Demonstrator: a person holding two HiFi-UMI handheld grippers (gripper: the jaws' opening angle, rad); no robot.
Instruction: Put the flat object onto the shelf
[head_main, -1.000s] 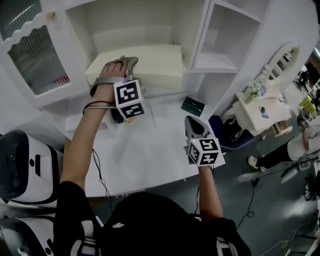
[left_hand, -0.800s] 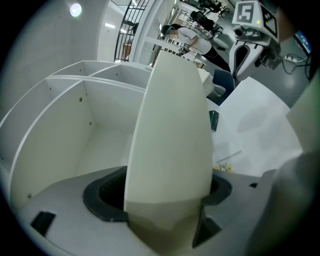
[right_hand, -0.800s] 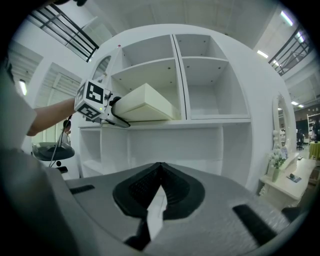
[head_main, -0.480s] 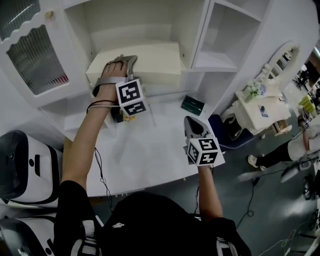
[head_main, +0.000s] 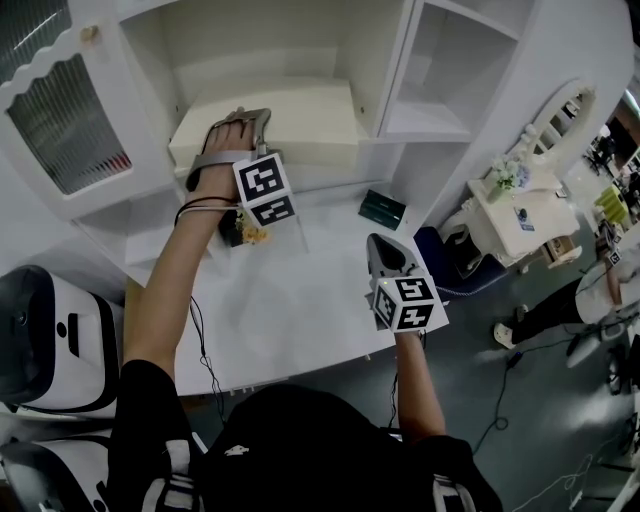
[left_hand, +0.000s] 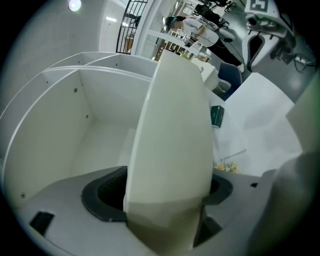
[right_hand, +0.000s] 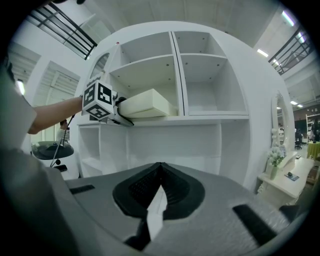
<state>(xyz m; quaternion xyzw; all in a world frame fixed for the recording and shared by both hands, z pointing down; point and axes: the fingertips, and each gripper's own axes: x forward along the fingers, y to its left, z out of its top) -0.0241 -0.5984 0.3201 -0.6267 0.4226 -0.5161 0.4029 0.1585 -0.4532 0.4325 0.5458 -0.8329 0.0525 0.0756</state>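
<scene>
The flat object is a cream slab-like box (head_main: 300, 118) lying in the shelf unit's left compartment (head_main: 180, 60), with its near end over the shelf's front edge. My left gripper (head_main: 246, 124) is shut on its left near corner. In the left gripper view the box (left_hand: 172, 125) fills the space between the jaws and stretches away into the compartment. My right gripper (head_main: 386, 254) hangs over the white tabletop (head_main: 300, 310), shut with nothing in it. In the right gripper view its jaws (right_hand: 159, 186) meet, and the box (right_hand: 148, 103) and the left gripper's marker cube (right_hand: 99, 102) show at the shelf.
A small dark green box (head_main: 384, 210) lies on the tabletop below the shelf. A small yellowish thing (head_main: 250, 236) sits under my left wrist. The right compartment (head_main: 440, 80) holds nothing. A glass-fronted door (head_main: 65, 120) stands left, white machines (head_main: 45, 340) lower left, a dressing table (head_main: 520, 215) right.
My left gripper and the cream box have edged slightly further in toward the shelf. The right gripper has stayed in place.
</scene>
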